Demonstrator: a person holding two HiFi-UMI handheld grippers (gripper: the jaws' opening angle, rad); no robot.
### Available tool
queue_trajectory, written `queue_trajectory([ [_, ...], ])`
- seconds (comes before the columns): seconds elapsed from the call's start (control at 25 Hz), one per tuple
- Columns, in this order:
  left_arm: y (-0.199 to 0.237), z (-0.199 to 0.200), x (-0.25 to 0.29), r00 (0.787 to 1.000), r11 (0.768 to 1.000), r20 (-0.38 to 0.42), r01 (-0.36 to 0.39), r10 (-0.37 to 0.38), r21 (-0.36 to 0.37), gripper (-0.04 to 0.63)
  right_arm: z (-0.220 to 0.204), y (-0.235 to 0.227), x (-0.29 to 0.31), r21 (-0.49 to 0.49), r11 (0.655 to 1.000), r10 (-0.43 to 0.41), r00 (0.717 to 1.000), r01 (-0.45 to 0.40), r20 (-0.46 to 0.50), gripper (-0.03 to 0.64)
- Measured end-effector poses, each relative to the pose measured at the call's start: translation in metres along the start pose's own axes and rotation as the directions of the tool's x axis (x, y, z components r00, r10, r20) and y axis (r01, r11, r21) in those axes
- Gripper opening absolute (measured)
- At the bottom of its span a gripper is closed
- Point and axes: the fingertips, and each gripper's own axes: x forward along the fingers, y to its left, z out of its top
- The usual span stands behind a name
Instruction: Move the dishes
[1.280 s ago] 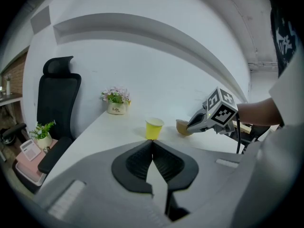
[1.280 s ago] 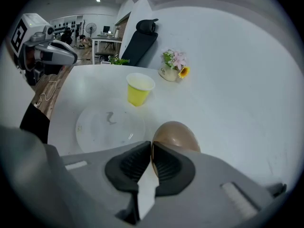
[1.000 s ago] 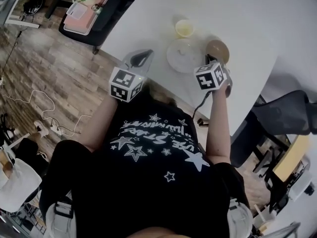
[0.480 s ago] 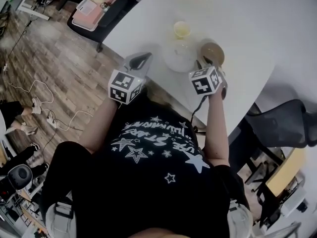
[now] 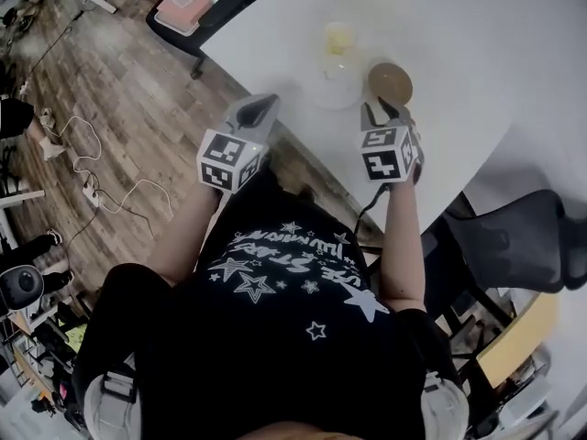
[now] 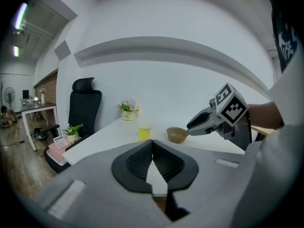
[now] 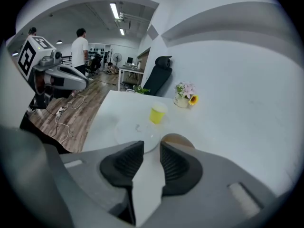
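Three dishes sit near the white table's [image 5: 459,53] near edge: a yellow cup [image 5: 338,37] [image 6: 144,131] [image 7: 157,113], a white plate [image 5: 337,81] [image 7: 135,129] in front of it, and a brown bowl [image 5: 391,82] [image 6: 177,135] [image 7: 176,139] to the plate's right. My right gripper [image 5: 384,111] [image 7: 152,150] hovers just short of the bowl, open, with nothing between its pads. My left gripper [image 5: 264,105] [image 6: 152,142] is shut and empty, off the table's edge to the left of the plate.
A small flower pot [image 6: 127,112] [image 7: 184,96] stands farther back on the table. A black office chair [image 6: 84,103] [image 7: 159,75] is at the far end and another one [image 5: 514,236] at the right. Cables [image 5: 92,191] lie on the wooden floor. People stand in the distance [image 7: 80,49].
The head view has swung, so the dishes sit higher in the picture. My right gripper stands slightly farther from the bowl than before. The left gripper has hardly moved.
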Motion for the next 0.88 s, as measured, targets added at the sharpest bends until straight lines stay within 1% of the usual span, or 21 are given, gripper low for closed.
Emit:
queue_trajectory([
  [0.16,-0.012,-0.018,-0.03,0.997,0.997,-0.008,-0.072,0.071,-0.038,0.011,-0.004,0.02,-0.01,-0.014,0.999,0.049,0.998,-0.049,0.034,0.11],
  [0.24,-0.018,-0.027,-0.045,0.996,0.995,-0.017,-0.089,0.089,-0.045,0.011,-0.007,0.03,-0.016,-0.022,0.998,0.063,0.997,-0.062,0.042,0.105],
  [0.36,-0.022,-0.035,-0.063,0.994,0.993,-0.018,-0.11,0.11,-0.052,0.011,-0.008,0.042,-0.021,-0.013,0.997,0.073,0.995,-0.072,0.062,0.076],
  [0.44,-0.021,-0.039,-0.073,0.991,0.989,-0.014,-0.132,0.131,-0.062,0.011,-0.005,0.046,-0.023,-0.013,0.998,0.067,0.995,-0.066,0.079,0.029],
  [0.52,-0.021,-0.042,-0.083,0.989,0.986,-0.008,-0.148,0.148,-0.07,0.011,-0.001,0.05,-0.026,-0.003,0.998,0.066,0.993,-0.066,0.103,0.005],
  [0.68,-0.022,-0.051,-0.108,0.983,0.978,0.004,-0.184,0.185,-0.094,0.011,0.012,0.068,-0.033,0.02,0.995,0.093,0.982,-0.098,0.165,0.005],
  [0.76,-0.024,-0.058,-0.126,0.98,0.974,0.003,-0.199,0.2,-0.107,0.011,0.015,0.08,-0.039,0.004,0.995,0.093,0.98,-0.096,0.176,0.005],
  [0.88,-0.03,-0.065,-0.162,0.976,0.97,-0.002,-0.219,0.22,-0.108,0.011,0.018,0.105,-0.057,-0.036,0.994,0.103,0.98,-0.099,0.168,0.005],
])
